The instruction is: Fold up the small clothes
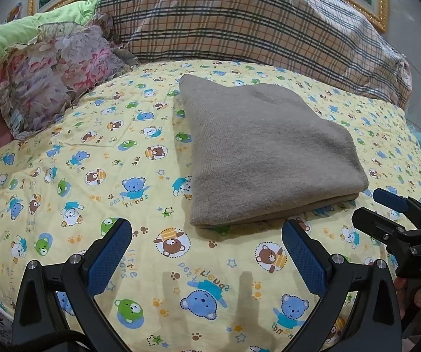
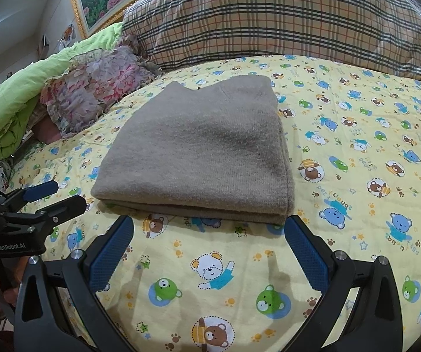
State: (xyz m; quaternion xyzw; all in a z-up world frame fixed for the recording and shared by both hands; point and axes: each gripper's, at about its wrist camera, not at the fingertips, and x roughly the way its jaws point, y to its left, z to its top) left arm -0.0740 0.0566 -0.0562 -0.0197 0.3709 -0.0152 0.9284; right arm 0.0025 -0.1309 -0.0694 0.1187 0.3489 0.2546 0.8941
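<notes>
- Grippers, two: my left hand-held gripper (image 1: 207,252) and my right hand-held gripper (image 2: 209,249) both hover just above the bed (image 2: 357,205), jaws spread wide, holding and touching nothing.
- One folded grey-brown knit garment (image 2: 198,149) lies flat on the bear-print sheet just ahead of both, folded edge towards me, long axis running away towards the plaid pillow (image 2: 283,20).
</notes>
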